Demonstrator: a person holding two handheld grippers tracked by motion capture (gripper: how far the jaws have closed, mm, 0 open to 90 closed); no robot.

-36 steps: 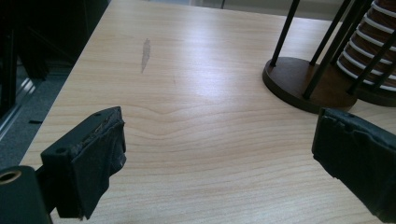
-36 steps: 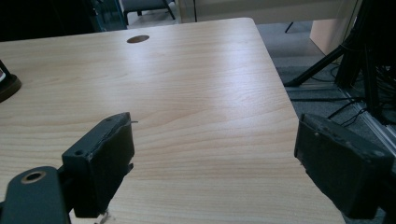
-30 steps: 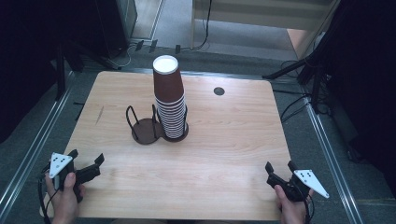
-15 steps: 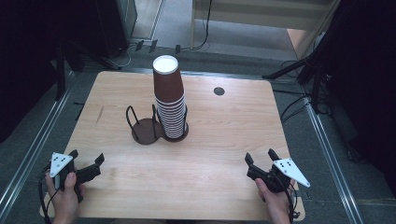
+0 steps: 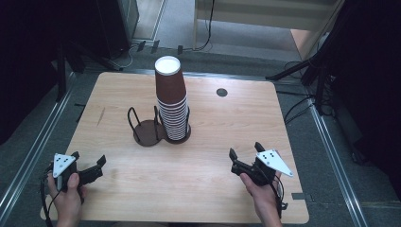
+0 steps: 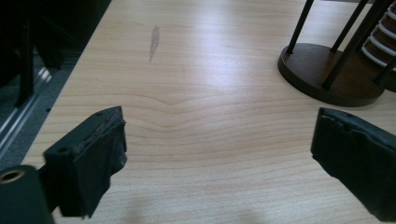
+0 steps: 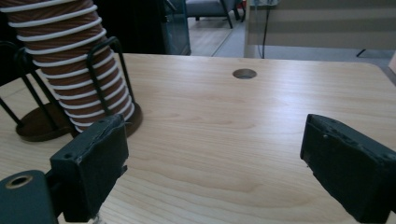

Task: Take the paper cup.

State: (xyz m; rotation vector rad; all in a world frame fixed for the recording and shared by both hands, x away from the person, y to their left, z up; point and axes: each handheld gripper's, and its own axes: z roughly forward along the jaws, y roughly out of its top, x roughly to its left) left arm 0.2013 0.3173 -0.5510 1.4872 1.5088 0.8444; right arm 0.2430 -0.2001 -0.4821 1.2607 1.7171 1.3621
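Change: right gripper has come in from the desk's right edge toward the tall stack of brown paper cups, fingers wide, empty | Left gripper at front-left, fingers narrowing, empty | Stack in dark wire holder, centre of light wooden desk | Open room all round.

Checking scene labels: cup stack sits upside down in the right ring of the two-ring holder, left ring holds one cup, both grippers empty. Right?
Not quite. The left ring of the holder holds no cup; the high view shows its bare dark base. The rest stands: the cup stack sits upside down in the right ring, and the left gripper and right gripper are both empty with jaws apart.
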